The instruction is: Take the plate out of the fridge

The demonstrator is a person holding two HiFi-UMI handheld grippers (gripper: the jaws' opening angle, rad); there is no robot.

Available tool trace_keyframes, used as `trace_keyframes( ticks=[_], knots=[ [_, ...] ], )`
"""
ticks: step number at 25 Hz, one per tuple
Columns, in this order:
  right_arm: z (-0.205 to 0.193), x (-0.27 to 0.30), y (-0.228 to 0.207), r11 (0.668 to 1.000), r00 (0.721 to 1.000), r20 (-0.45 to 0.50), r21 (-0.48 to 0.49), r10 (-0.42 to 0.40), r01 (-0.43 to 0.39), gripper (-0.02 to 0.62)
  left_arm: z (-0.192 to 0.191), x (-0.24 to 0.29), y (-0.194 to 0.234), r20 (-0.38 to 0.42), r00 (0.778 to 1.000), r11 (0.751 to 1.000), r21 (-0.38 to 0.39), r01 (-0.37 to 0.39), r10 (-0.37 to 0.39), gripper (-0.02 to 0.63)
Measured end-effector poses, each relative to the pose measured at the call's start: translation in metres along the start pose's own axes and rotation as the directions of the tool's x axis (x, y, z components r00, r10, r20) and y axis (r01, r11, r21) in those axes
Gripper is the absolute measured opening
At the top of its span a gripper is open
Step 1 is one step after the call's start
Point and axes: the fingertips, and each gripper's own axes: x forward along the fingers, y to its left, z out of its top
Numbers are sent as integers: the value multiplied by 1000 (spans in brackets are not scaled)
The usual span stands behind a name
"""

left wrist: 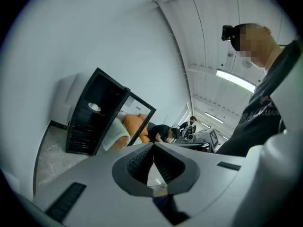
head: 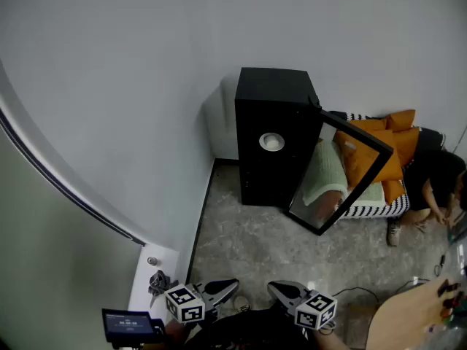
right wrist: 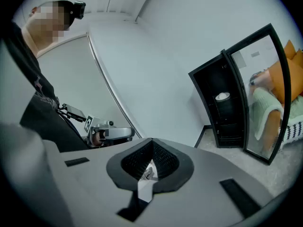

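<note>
A white plate rests on an upper shelf inside the black fridge, whose glass door stands swung open to the right. The plate appears small and far off in the left gripper view, and the plate is equally distant in the right gripper view. Both grippers hover low near my body, well short of the fridge. My left gripper is shut with nothing in it. My right gripper is also shut and empty.
Behind the open door is a striped sofa with orange cushions and a green blanket. A person in black crouches at the right. A white ledge and a small screen are at lower left. Marbled floor lies before the fridge.
</note>
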Motion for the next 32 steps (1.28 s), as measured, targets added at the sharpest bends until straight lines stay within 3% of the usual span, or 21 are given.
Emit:
trace_keyframes(
  ticks=[14,20,32],
  knots=[
    [-3,6,3,1000,1000,-23,-21,11,-12,6,-1,-3,3,9,1000,1000,-12,-5,6,5],
    [-1,9,-1,1000,1000,-5,13,18,-18,6,-3,-7,8,18,1000,1000,-29,-12,12,5],
    [29,28,-12,998,998,51,56,-23,20,8,15,-20,29,33,999,999,-39,-16,17,5]
  ],
)
